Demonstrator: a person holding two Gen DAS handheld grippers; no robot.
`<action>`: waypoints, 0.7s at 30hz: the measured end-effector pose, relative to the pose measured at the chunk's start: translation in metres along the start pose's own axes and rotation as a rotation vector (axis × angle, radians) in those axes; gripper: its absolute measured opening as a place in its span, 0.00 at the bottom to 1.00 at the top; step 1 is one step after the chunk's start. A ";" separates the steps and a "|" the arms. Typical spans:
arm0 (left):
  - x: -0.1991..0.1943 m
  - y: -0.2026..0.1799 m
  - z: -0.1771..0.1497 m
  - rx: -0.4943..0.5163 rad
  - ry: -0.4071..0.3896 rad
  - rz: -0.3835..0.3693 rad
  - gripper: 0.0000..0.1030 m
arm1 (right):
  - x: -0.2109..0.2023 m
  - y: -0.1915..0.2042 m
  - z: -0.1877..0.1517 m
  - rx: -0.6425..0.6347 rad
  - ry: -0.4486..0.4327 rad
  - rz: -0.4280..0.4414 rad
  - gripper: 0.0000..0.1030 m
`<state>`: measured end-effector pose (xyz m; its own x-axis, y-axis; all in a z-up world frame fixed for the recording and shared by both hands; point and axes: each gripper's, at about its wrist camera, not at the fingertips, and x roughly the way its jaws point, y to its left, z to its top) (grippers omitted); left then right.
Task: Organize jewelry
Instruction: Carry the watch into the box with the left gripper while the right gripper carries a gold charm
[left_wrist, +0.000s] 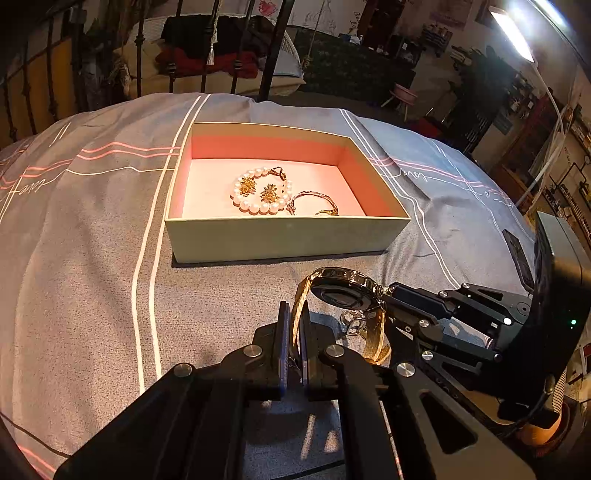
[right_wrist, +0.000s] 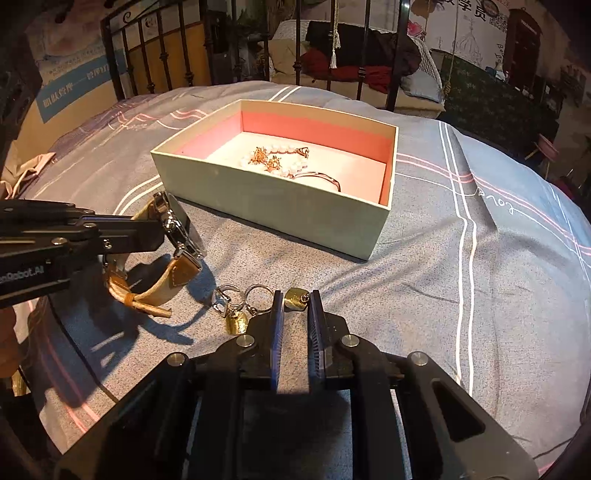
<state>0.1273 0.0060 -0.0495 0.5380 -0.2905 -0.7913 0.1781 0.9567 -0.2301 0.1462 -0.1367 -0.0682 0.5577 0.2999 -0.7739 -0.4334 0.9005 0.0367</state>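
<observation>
An open box (left_wrist: 284, 236) with a pink lining sits on the bed; it also shows in the right wrist view (right_wrist: 280, 206). Inside lie a pearl bracelet (left_wrist: 258, 206), two gold flower earrings (left_wrist: 269, 192) and a thin bangle (left_wrist: 317, 201). My left gripper (left_wrist: 294, 314) is shut on the tan strap of a wristwatch (left_wrist: 343, 295) and holds it just above the cover, near the box's front; the watch shows at the left of the right wrist view (right_wrist: 181, 229). My right gripper (right_wrist: 296, 297) is slightly open around a gold earring (right_wrist: 295, 299) lying on the cover. A second gold earring with rings (right_wrist: 236, 306) lies beside it.
The bed has a grey striped cover (left_wrist: 92, 258). A black metal bed frame (right_wrist: 166, 55) stands behind the box. A chair with clothes (right_wrist: 354, 48) stands beyond the bed. Shelves and a lamp (left_wrist: 517, 37) are to the right.
</observation>
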 end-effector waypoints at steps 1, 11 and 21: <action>0.000 0.000 0.000 -0.002 -0.002 0.000 0.04 | -0.004 -0.001 -0.002 0.011 -0.014 0.004 0.14; -0.011 -0.002 0.021 -0.012 -0.057 0.001 0.04 | -0.030 0.000 0.017 0.013 -0.104 0.019 0.14; -0.007 0.004 0.073 -0.045 -0.123 0.051 0.04 | -0.021 -0.003 0.070 0.000 -0.137 -0.012 0.14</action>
<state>0.1842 0.0105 -0.0042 0.6429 -0.2388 -0.7278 0.1128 0.9693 -0.2185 0.1856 -0.1238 -0.0075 0.6546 0.3296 -0.6804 -0.4259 0.9043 0.0283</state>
